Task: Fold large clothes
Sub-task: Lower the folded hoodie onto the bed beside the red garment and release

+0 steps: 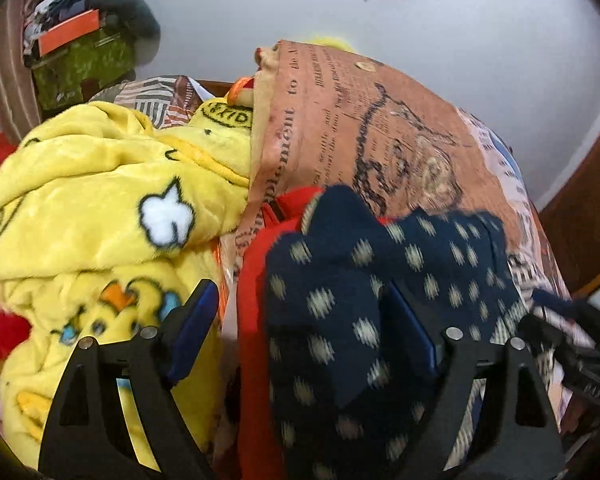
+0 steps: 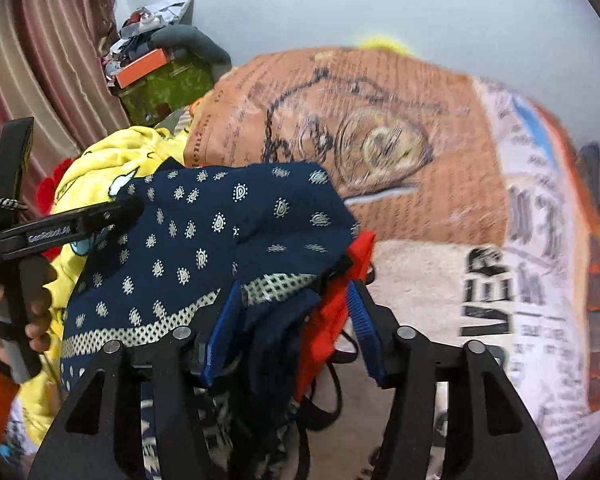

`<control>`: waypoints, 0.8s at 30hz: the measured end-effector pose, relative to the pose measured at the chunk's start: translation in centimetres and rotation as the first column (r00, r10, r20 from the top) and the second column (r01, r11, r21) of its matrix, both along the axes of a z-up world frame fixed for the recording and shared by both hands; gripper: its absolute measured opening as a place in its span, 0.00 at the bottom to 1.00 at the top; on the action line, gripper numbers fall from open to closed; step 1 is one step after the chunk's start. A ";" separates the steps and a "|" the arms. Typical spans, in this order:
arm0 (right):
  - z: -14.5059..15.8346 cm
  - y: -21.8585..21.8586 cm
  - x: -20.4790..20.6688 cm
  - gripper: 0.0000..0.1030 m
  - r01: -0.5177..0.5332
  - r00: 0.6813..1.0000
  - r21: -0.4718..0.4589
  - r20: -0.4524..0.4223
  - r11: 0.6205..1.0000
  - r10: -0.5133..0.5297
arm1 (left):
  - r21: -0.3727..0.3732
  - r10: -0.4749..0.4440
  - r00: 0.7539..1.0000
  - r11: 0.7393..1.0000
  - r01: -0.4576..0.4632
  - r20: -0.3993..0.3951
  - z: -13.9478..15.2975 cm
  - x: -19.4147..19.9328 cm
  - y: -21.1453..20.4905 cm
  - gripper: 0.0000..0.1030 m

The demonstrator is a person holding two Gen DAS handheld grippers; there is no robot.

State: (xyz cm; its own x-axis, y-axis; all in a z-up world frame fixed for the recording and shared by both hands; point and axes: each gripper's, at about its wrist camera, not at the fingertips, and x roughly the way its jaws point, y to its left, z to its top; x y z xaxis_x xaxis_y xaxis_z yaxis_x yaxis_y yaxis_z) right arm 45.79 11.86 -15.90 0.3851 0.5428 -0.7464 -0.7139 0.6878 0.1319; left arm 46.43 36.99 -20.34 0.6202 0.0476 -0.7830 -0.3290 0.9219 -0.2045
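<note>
Up close, two handheld grippers meet a navy cloth with small pale motifs, bunched over a pile of bedding. From the left wrist view, the left gripper has its black fingers with blue pads spread wide. The navy cloth fills most of the gap between them and lies against the right pad; the left pad stands clear of it, in front of a yellow fleece blanket printed with cartoon ducks and a white cloud shape. A strip of red fabric runs along the cloth's left edge.

From the right wrist view, the right gripper is partly spread, with a gathered bundle of the navy cloth and red fabric sitting between its blue pads; whether the pads press on it cannot be told. The rest of the cloth drapes up and leftward, showing a pale checked border band. At the far left of this view the left gripper reaches to the cloth's edge, held by a hand.

Behind the cloth lies an orange-brown bedspread printed like old newspaper, with a light wall beyond and a striped curtain to the left.
</note>
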 end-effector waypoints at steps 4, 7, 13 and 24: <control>1.0 0.4 -2.3 0.51 -0.045 0.999 0.023 0.007 0.999 0.045 | 0.042 -0.065 0.998 0.997 0.065 -0.014 0.8 -2.6 -2.1 0.83; 0.2 1.1 -3.6 0.51 -0.068 0.998 -0.015 0.008 0.998 0.068 | 0.118 -0.104 0.994 0.987 0.108 -0.045 0.8 -4.7 -4.0 0.83; -2.1 0.0 -5.2 0.52 -0.042 0.999 -0.146 0.014 0.988 0.044 | 0.185 -0.111 0.990 0.975 0.126 -0.089 0.2 -8.7 -5.7 0.87; 5.6 -5.8 -10.2 0.52 0.003 0.998 -0.013 0.067 1.000 -0.003 | 0.168 -0.048 0.998 0.985 0.043 0.027 6.5 -15.7 -6.7 0.87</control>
